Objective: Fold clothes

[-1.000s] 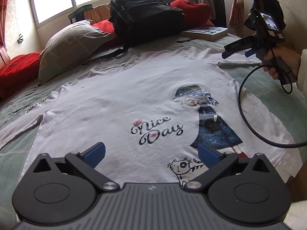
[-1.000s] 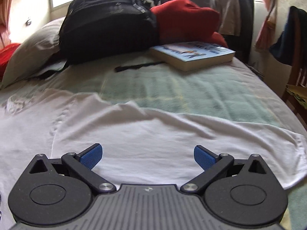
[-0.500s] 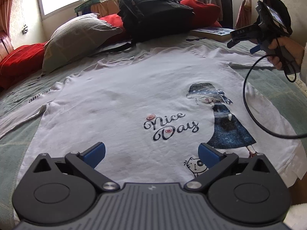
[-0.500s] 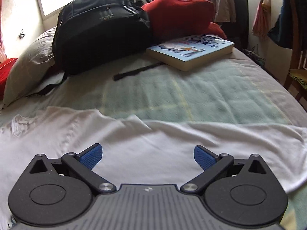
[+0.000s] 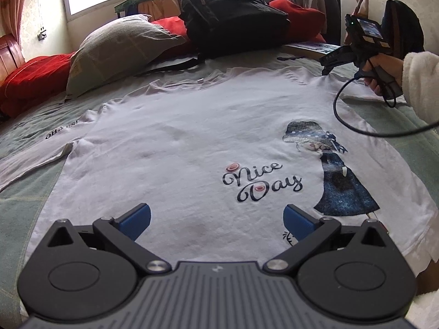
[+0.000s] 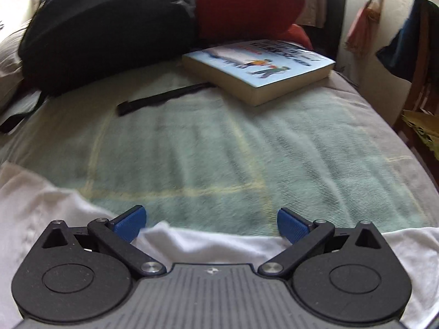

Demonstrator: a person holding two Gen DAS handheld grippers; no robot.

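1. The white shirt (image 5: 192, 142) lies flat on the green blanket (image 6: 205, 150).
2. The left gripper (image 5: 216, 219) is wide open over the shirt's bottom part.
3. The right gripper (image 6: 211, 220) is wide open at the shirt's sleeve edge.

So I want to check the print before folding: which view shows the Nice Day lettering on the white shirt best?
The left wrist view: the white shirt lies spread flat there, with the Nice Day lettering sharp and unobstructed beyond the open left tongs. The right wrist view shows only a plain edge of the shirt, no lettering.
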